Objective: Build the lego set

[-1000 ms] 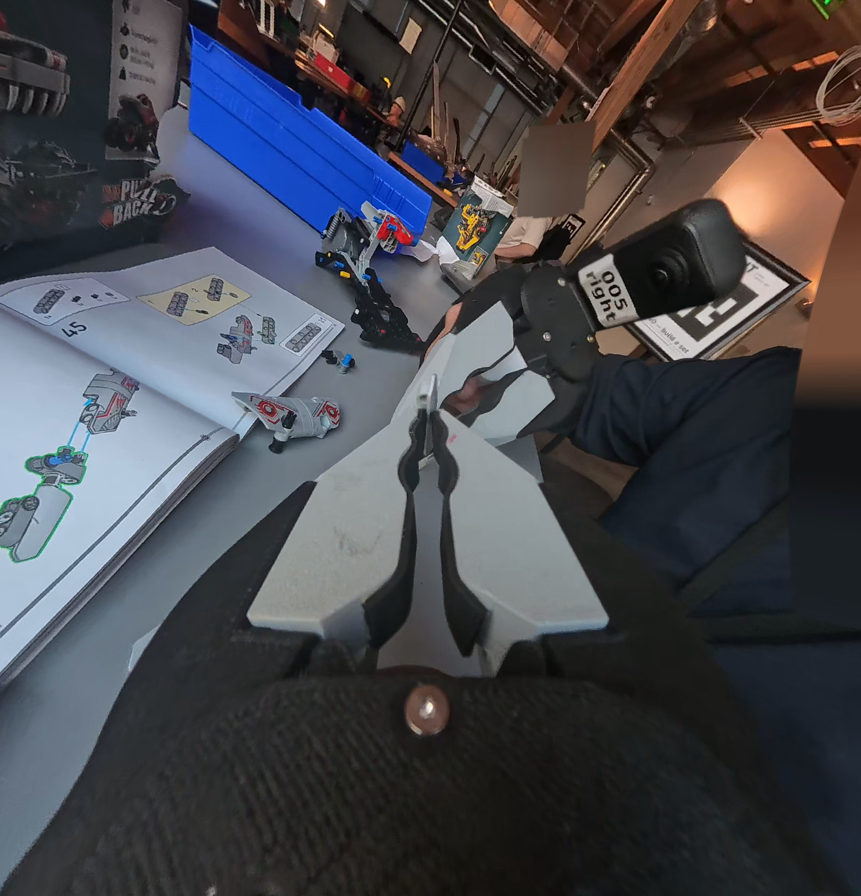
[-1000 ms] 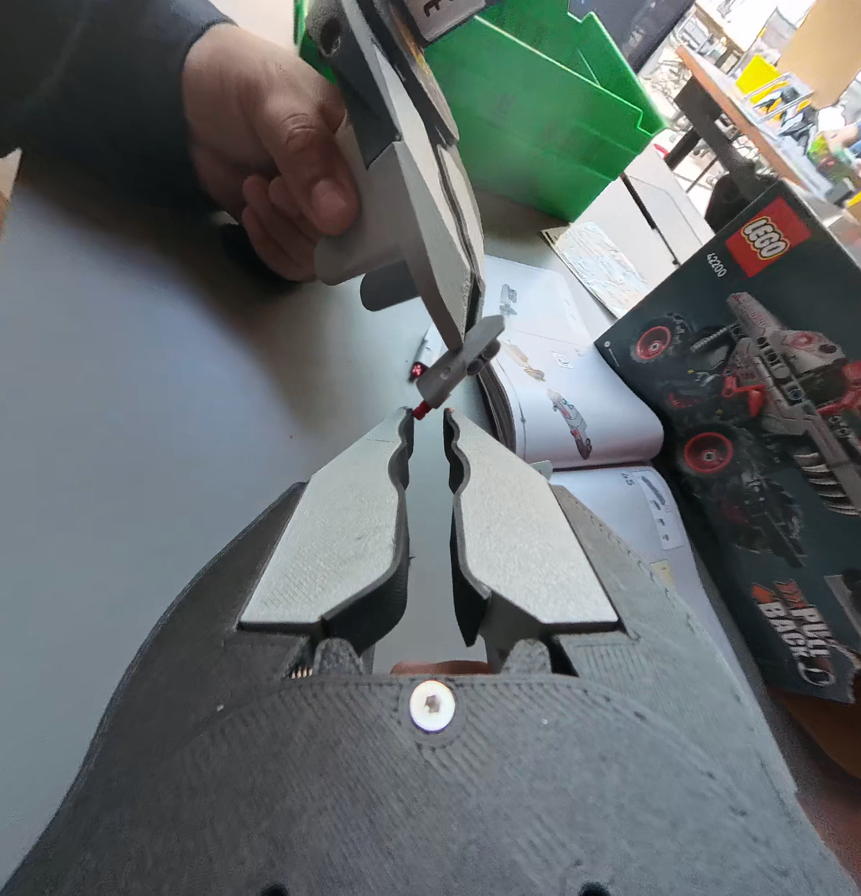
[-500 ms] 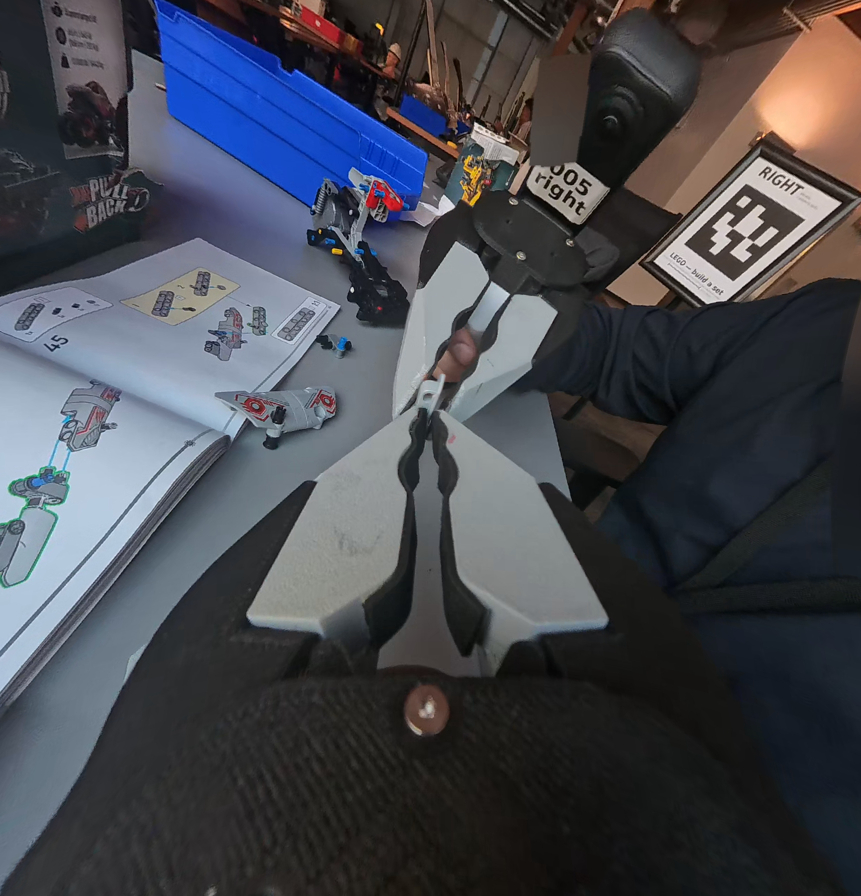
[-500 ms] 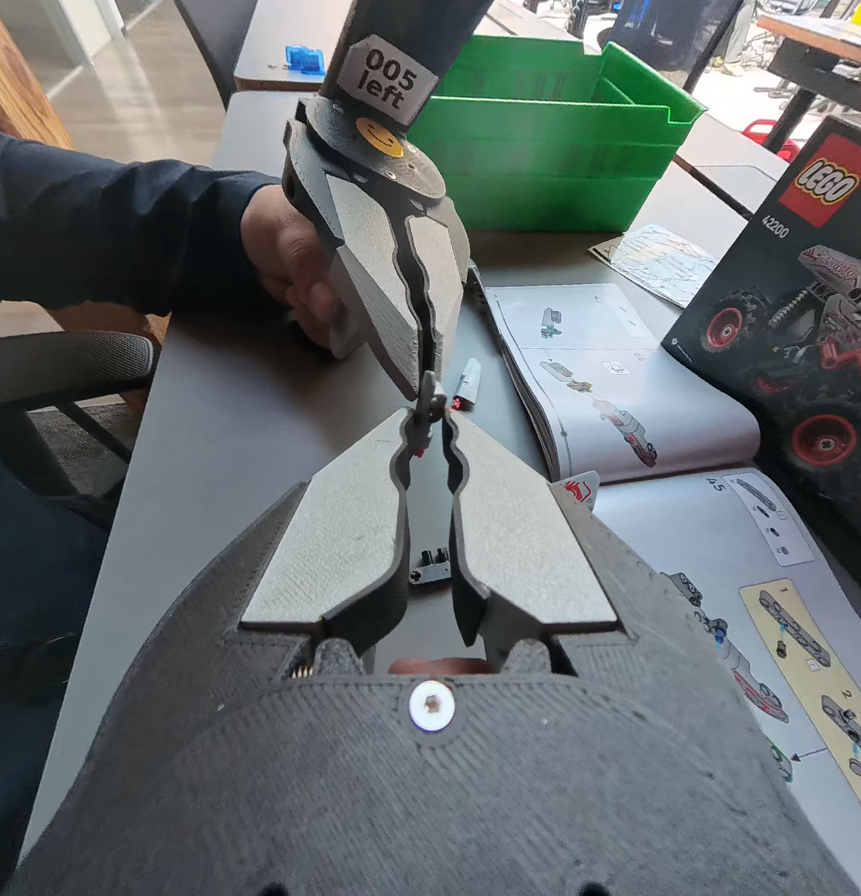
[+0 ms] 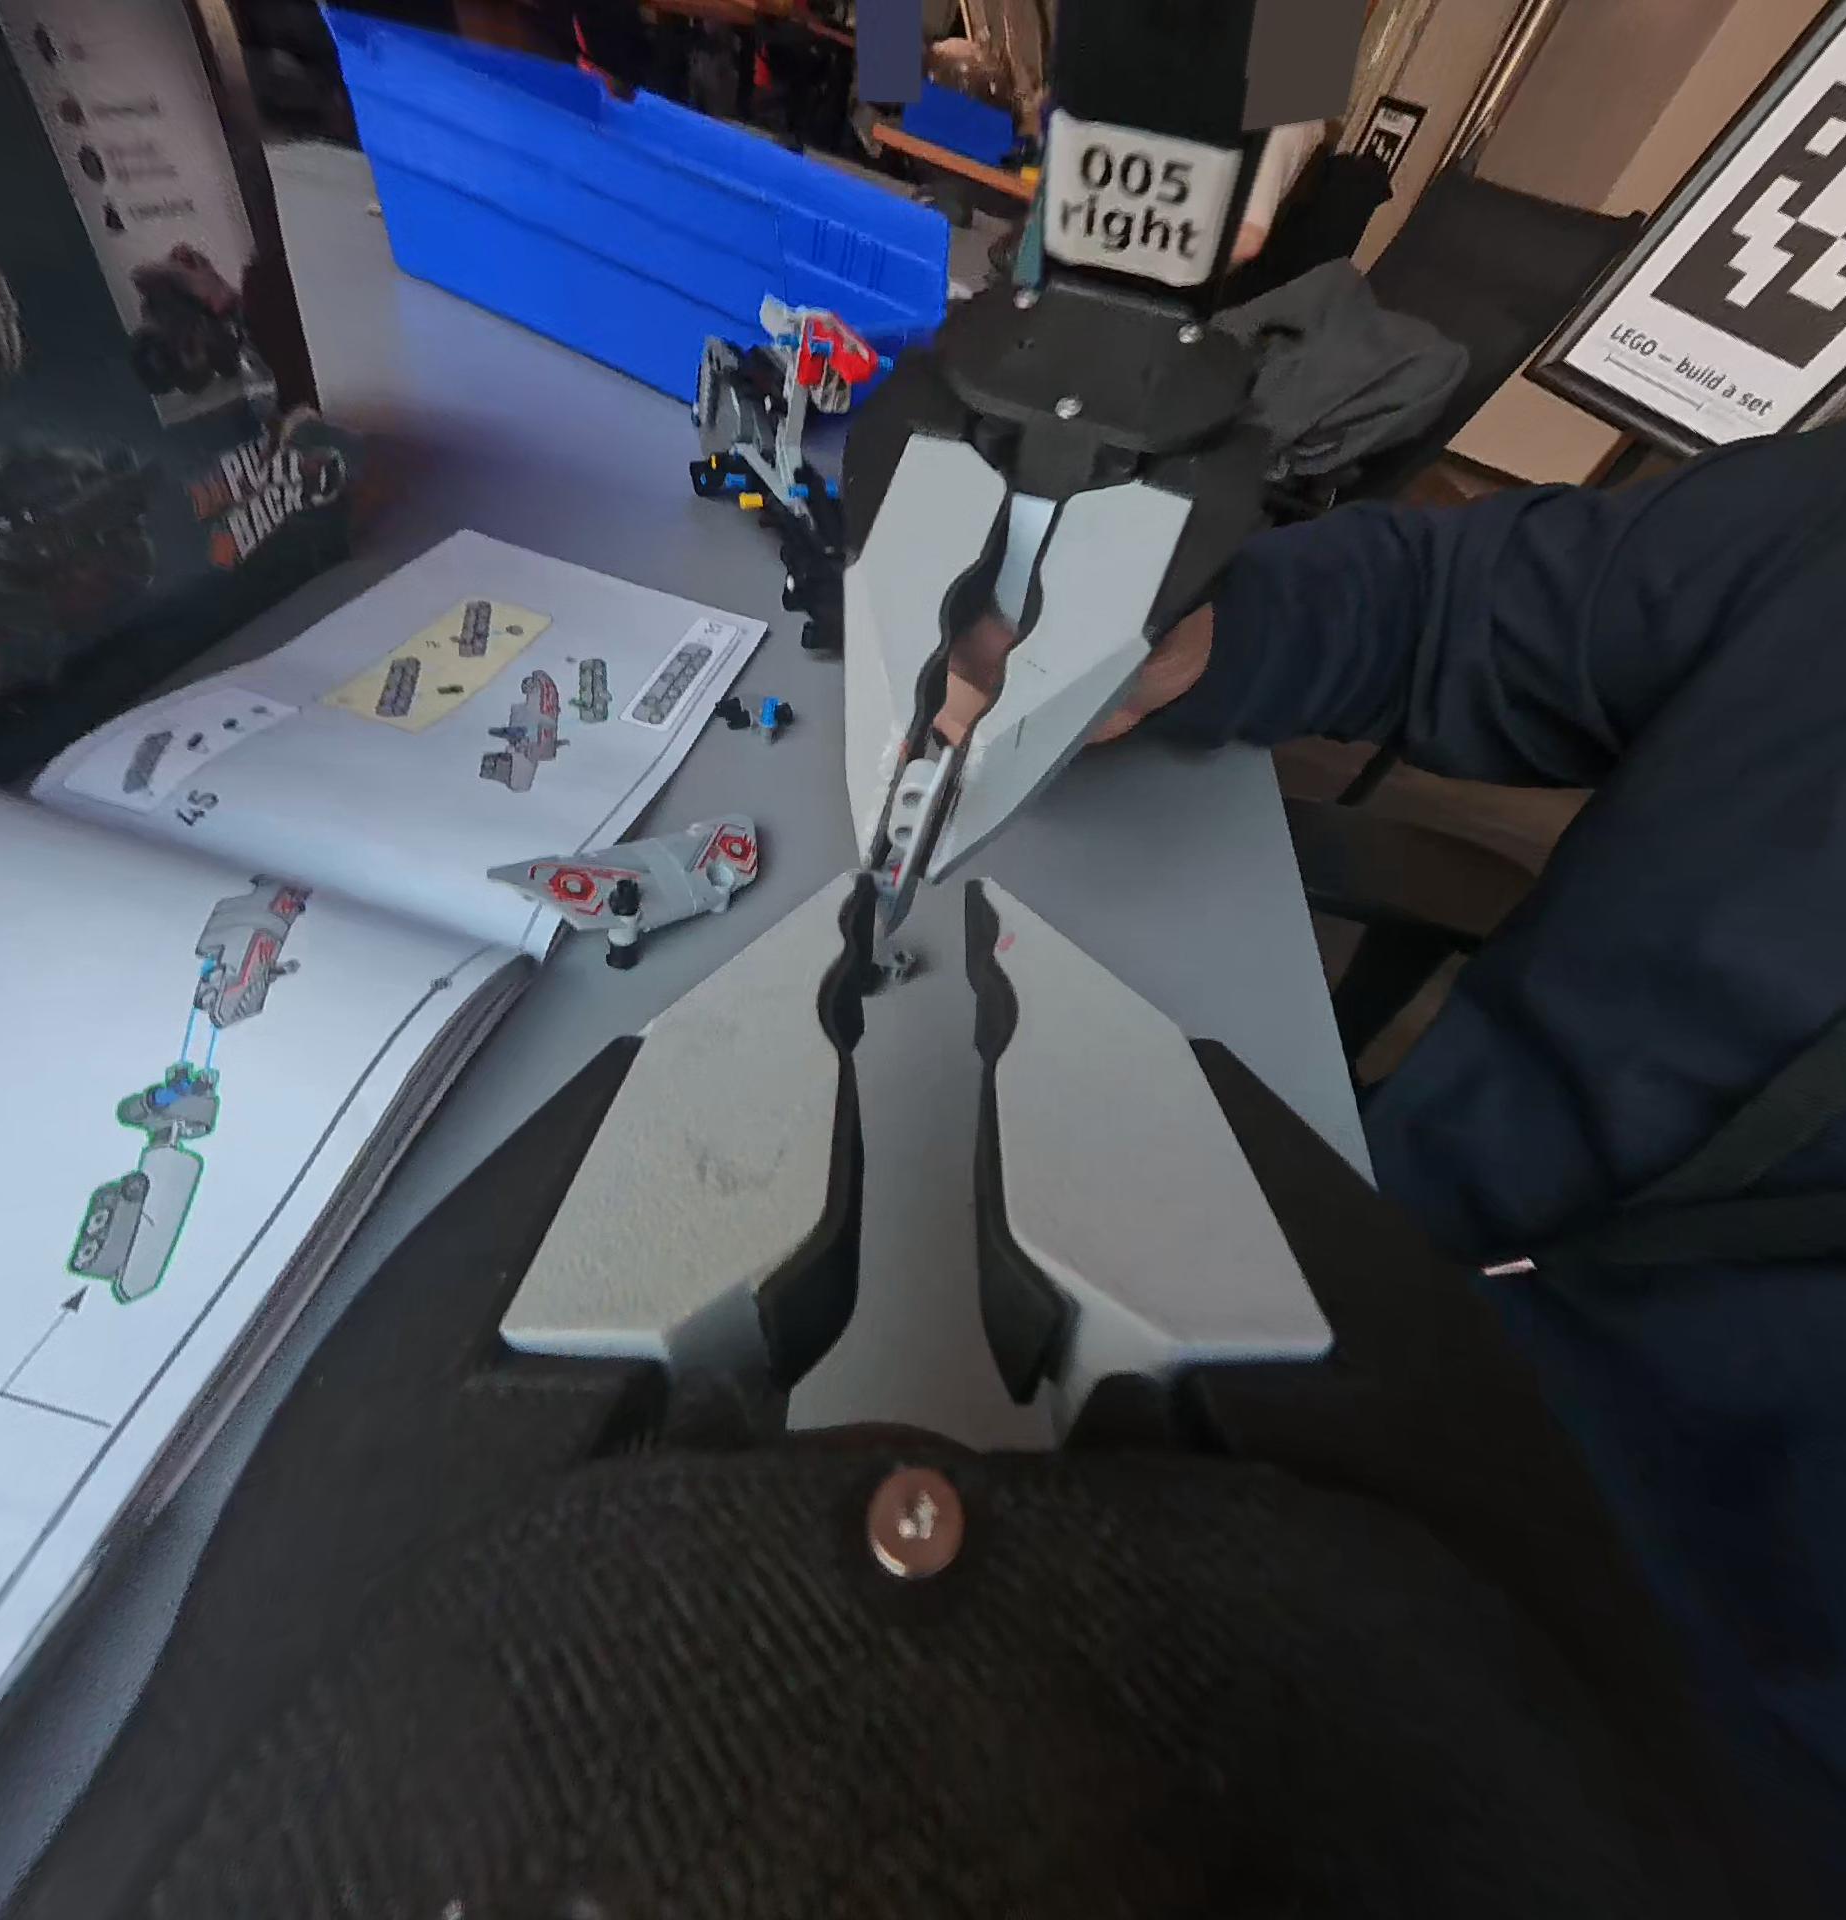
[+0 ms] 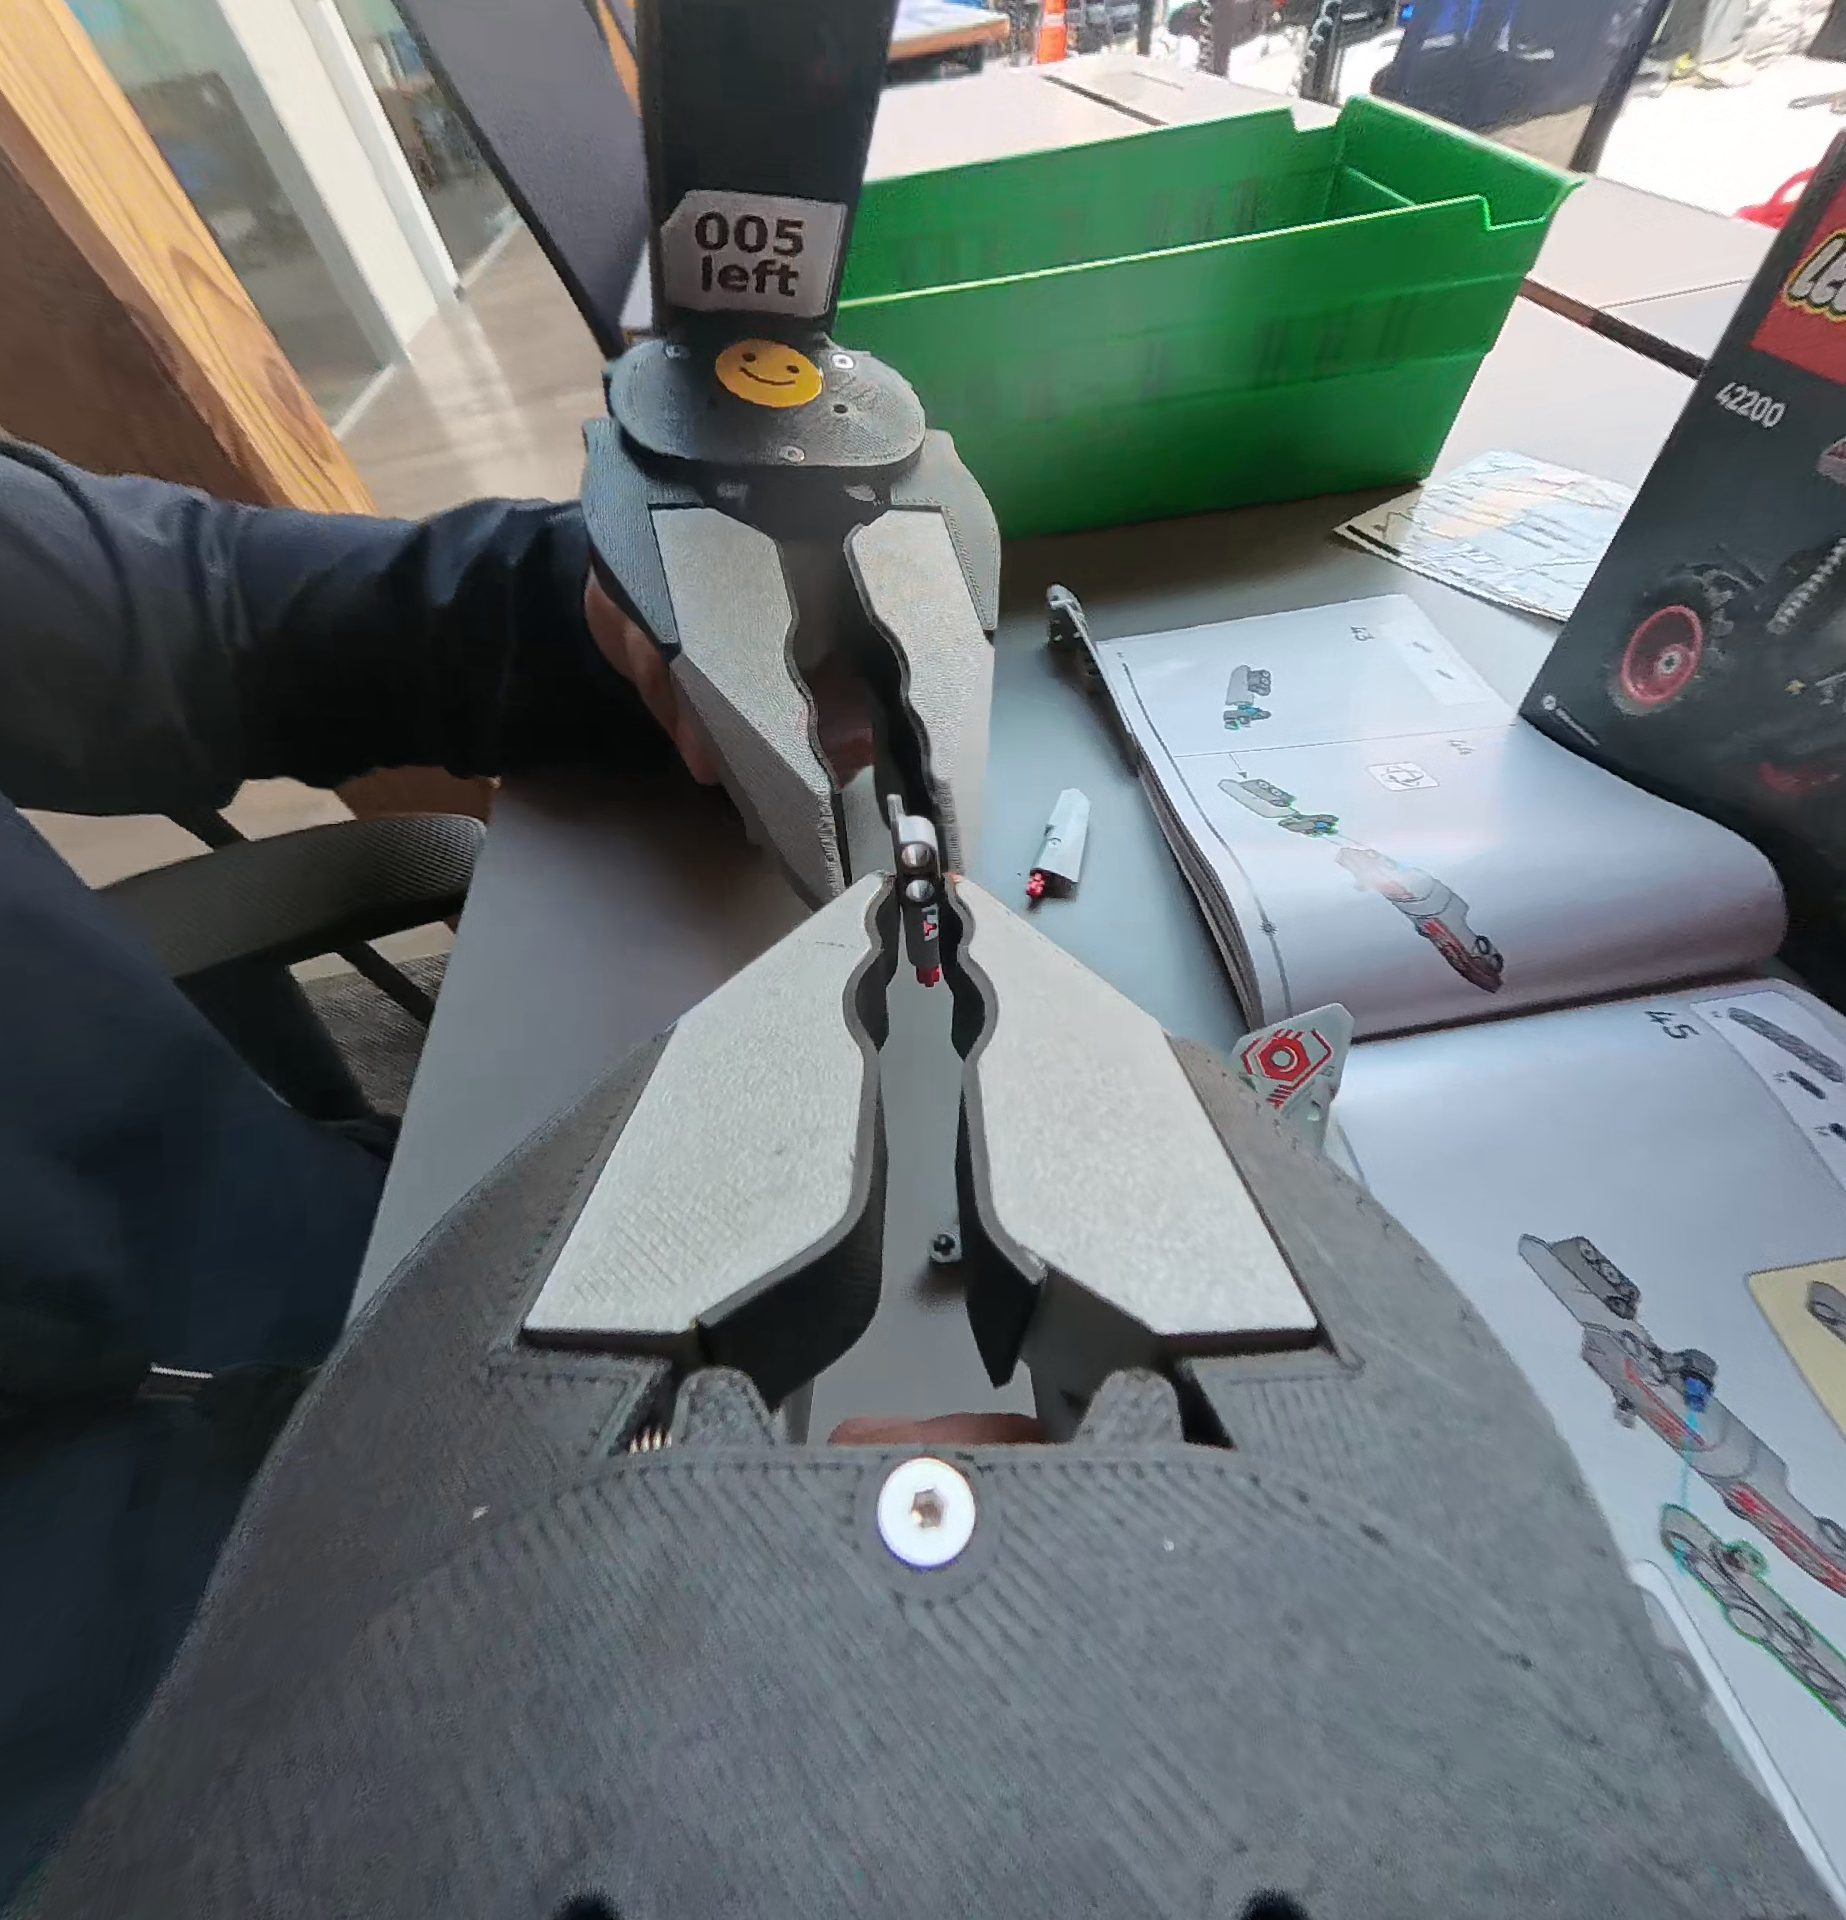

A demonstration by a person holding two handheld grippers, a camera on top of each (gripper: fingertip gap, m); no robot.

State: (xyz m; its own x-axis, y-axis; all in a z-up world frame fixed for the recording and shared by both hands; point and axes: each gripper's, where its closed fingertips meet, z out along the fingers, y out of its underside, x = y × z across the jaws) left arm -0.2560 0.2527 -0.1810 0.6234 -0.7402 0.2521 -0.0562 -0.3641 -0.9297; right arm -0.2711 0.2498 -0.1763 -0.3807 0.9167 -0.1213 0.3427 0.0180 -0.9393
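A small grey Lego beam [image 5: 914,805] with a red pin is held above the grey table between the two grippers, which face each other tip to tip. My right gripper [image 6: 921,896] is shut on this beam [image 6: 917,883]; in the left wrist view it [image 5: 903,862] comes down from the top. My left gripper [image 5: 917,899] is open, its fingertips on either side of the beam's end; in the right wrist view it [image 6: 888,842] stands just beyond the beam. A person's hand holds each gripper.
An open instruction booklet [image 5: 275,831] lies left, with a grey-and-red panel assembly [image 5: 638,868] beside it. A partly built vehicle [image 5: 784,416] stands before a blue bin [image 5: 628,229]. In the right wrist view are a green bin [image 6: 1158,312], the set's box [image 6: 1781,520] and a loose grey piece [image 6: 1062,836]. Left and right tips are no more than a few centimetres apart. The loose grey piece [image 6: 1062,836] is about 11 cm from both grippers' fingertips.
My left gripper was shut on the grey beam and has opened. My right gripper has closed on the beam. Both grippers have swung round to face each other.
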